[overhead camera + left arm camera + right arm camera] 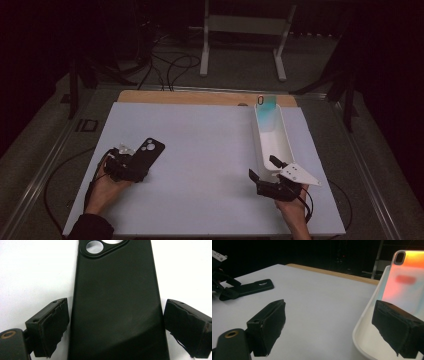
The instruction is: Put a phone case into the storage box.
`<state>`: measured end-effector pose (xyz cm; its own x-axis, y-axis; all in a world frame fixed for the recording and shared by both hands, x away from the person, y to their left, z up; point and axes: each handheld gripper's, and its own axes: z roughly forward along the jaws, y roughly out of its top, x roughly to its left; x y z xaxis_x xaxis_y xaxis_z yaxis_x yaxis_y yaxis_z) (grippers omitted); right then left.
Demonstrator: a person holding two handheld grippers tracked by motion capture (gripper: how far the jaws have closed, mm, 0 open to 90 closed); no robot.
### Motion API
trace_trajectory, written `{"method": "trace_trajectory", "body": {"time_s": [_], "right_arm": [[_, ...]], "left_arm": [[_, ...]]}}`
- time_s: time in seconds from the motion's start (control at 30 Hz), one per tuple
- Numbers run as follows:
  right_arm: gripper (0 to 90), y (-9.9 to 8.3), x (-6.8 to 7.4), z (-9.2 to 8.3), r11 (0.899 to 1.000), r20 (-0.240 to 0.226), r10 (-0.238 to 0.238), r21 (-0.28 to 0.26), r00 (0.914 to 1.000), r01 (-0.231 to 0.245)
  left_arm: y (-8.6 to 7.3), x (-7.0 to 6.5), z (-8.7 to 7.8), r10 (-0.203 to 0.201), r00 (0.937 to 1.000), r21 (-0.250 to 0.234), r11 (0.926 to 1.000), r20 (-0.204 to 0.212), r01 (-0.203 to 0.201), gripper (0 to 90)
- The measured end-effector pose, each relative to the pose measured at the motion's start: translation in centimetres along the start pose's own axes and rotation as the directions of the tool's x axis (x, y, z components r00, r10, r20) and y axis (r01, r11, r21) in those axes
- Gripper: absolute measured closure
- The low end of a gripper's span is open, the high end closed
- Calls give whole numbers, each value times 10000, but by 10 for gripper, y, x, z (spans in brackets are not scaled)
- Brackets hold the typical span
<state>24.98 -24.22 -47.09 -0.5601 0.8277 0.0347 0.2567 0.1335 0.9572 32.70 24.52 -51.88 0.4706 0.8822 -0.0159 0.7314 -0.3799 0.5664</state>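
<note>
Black phone case [145,154] flat on bench [200,150] near left edge, between spread jaws of left gripper [115,327], pads just clear of its sides. Right gripper [265,167] spread too, straddling near wall of white tray [280,145] by right edge; iridescent case [266,112] leaning at tray's far end.

The left hand [106,186] comes in over the near left part of the worktop [200,150], forearm angled inward, holding the left gripper [131,167] low and pointed toward the far right. Its jaws stand apart, one on each side of the black phone case [117,302], pads just clear of its edges. The right hand [292,205] holds the right gripper [265,170] at the near right of the worktop, jaws spread wide astride the near wall of the white tray [272,145].
</note>
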Motion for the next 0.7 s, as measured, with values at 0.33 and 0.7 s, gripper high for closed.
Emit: {"method": "trace_trajectory", "body": {"time_s": [0.33, 0.7], "right_arm": [[116, 0, 1, 0, 10000, 4, -16, -11, 10000, 16], [116, 1, 2, 1, 10000, 6, -47, -8, 10000, 47]], "left_arm": [[0, -1, 1, -44, 10000, 113, 9999, -71, 44, 70], [4, -4, -1, -21, 9999, 425, 9991, -115, 26, 136]]}}
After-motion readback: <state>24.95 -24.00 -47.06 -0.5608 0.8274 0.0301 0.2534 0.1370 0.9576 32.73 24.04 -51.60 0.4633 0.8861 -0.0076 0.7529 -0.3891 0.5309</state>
